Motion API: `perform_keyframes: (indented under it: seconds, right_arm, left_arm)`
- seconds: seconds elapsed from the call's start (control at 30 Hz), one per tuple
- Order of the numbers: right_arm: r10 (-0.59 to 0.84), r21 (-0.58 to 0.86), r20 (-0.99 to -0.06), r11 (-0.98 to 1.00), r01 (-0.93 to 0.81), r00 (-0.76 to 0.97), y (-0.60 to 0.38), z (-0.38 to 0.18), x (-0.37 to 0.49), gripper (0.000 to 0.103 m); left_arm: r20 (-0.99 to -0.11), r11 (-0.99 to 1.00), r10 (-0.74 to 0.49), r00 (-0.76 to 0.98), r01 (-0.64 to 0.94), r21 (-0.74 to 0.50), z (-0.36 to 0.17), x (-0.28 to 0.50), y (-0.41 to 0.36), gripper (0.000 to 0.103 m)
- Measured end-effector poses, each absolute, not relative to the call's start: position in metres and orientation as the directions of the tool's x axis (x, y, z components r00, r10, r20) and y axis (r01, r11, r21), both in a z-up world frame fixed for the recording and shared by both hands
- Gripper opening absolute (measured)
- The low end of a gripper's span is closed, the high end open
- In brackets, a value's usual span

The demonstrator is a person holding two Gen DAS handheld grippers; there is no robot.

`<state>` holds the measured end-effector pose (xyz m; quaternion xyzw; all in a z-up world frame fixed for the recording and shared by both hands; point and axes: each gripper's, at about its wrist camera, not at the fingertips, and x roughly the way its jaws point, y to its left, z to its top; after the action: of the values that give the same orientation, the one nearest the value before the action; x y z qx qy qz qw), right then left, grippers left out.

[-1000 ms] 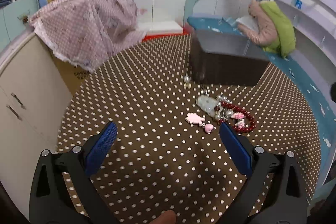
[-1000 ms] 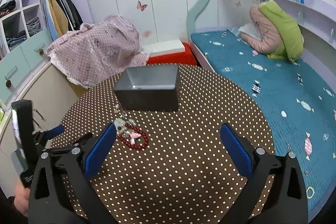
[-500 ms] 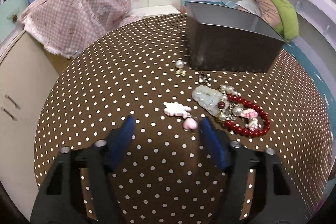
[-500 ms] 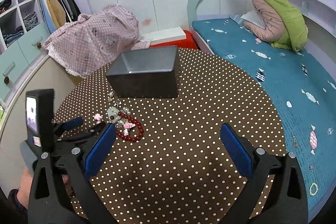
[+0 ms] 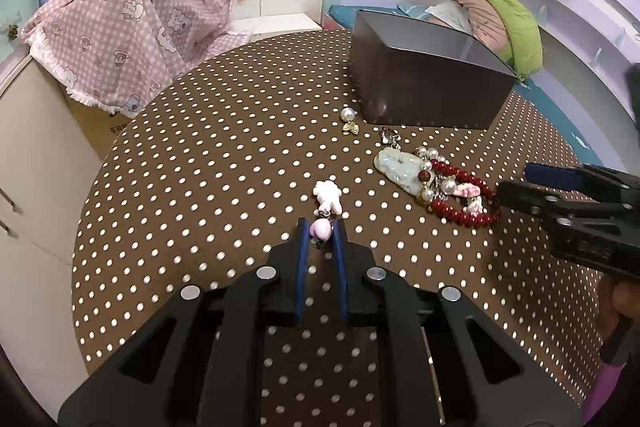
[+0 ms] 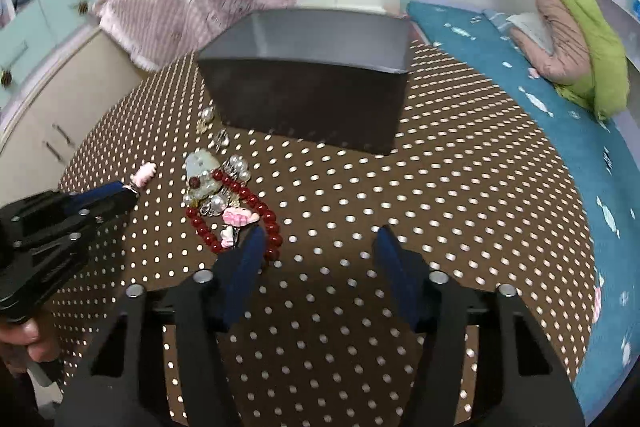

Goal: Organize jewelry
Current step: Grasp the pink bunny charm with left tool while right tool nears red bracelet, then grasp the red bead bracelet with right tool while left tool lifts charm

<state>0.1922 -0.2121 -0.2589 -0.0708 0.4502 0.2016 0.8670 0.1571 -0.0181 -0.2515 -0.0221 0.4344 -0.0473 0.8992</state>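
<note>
The left gripper [image 5: 321, 233] has its fingers pinched on a pink charm [image 5: 320, 229], near the grey box [image 5: 424, 83]. The right gripper [image 6: 318, 247] hangs with fingers apart beside the red bracelet [image 6: 240, 223], in front of that box.

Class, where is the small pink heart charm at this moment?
In the left wrist view, the pink heart charm sits low at centre, pinched in the left tool, just below the pink bunny charm.

Box [image 5: 428, 87] at back of surface [image 5: 224, 155]; bracelet [image 5: 464, 199] heap before it, between my tongs. Heart charm [image 5: 321, 229] in my left tongs [image 5: 320, 237], left of heap. Bed [image 6: 560, 131] right.
</note>
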Motion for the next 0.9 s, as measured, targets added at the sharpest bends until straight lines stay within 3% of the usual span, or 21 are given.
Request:
perform_keyframes:
  seconds: [0.1, 0.17, 0.23, 0.57, 0.9]
  right_arm:
    - [0.274, 0.013, -0.810, 0.893, -0.451, 0.519, -0.201, -0.262, 0.191, 0.048]
    - [0.276, -0.005, -0.806, 0.881, -0.472, 0.524, -0.197, -0.262, 0.190, 0.038]
    - [0.257, -0.036, -0.811, 0.875, -0.483, 0.526, -0.192, -0.260, 0.189, 0.007]
    - [0.310, -0.003, -0.764, 0.876, -0.483, 0.566, -0.219, -0.227, 0.175, 0.006]
    - [0.319, -0.073, -0.695, 0.860, -0.505, 0.644, -0.213, -0.177, 0.166, 0.006]
  left_arm:
    - [-0.778, 0.994, -0.108, 0.619, 0.059, -0.091, -0.249, 0.152, -0.013, 0.012]
    - [-0.777, 0.994, -0.111, 0.620, 0.056, -0.098, -0.250, 0.150, -0.011, 0.012]
    - [-0.773, 0.993, -0.115, 0.624, 0.055, -0.103, -0.249, 0.148, -0.009, 0.012]
    - [-0.732, 0.989, -0.144, 0.666, 0.080, -0.122, -0.221, 0.139, -0.013, 0.012]
    - [-0.653, 0.984, -0.175, 0.737, 0.140, -0.106, -0.169, 0.136, -0.018, 0.012]
